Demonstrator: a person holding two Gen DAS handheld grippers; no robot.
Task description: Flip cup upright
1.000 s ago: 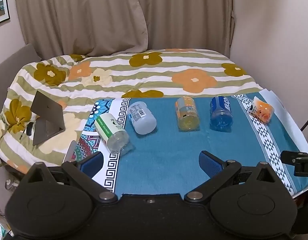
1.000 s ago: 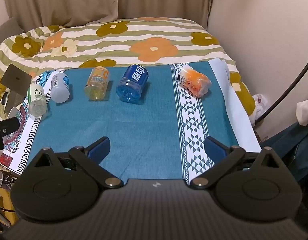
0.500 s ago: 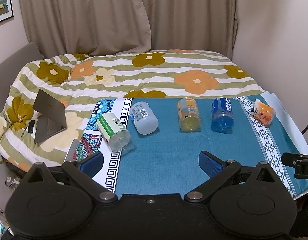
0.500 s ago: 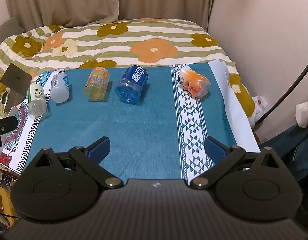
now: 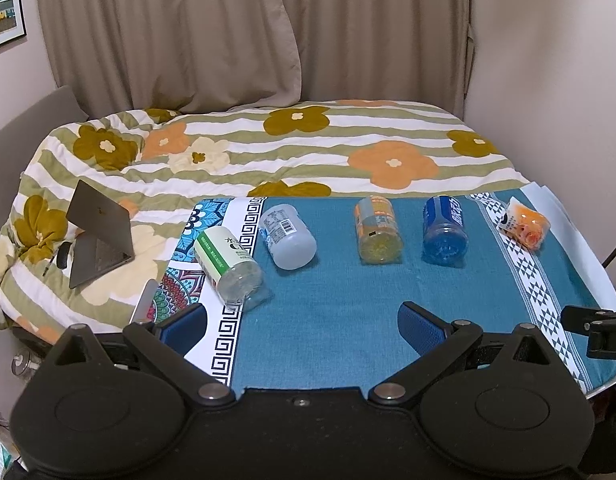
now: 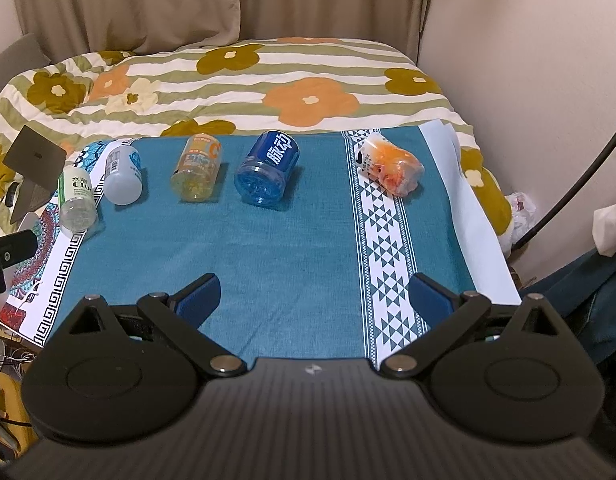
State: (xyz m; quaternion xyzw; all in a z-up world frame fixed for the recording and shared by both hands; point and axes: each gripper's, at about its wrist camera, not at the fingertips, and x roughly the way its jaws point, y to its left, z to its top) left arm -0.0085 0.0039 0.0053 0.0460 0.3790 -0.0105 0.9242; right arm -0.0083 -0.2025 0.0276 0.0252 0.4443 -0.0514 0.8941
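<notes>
Several cups lie on their sides in a row on a teal cloth [image 5: 339, 304]: a green-labelled clear cup [image 5: 228, 264], a frosted white cup [image 5: 288, 236], a yellow-orange cup [image 5: 377, 229], a blue cup [image 5: 444, 224] and an orange cup [image 5: 525, 226]. The right wrist view shows the same row: green [image 6: 76, 200], white [image 6: 124, 176], yellow [image 6: 198, 172], blue [image 6: 268, 172], orange [image 6: 391, 168]. My left gripper [image 5: 304, 324] is open and empty, near the table's front edge, short of the green cup. My right gripper [image 6: 313, 296] is open and empty, well short of the cups.
A flowered striped quilt [image 5: 308, 148] covers the bed behind the table. A grey laptop [image 5: 98, 232] stands open on it at the left. Curtains and walls close the back and right. The right gripper's tip [image 5: 595, 328] shows at the left view's right edge.
The left wrist view has tilted up and drawn back slightly, so the cups sit lower in frame. The right gripper has barely moved. Both stay open.
</notes>
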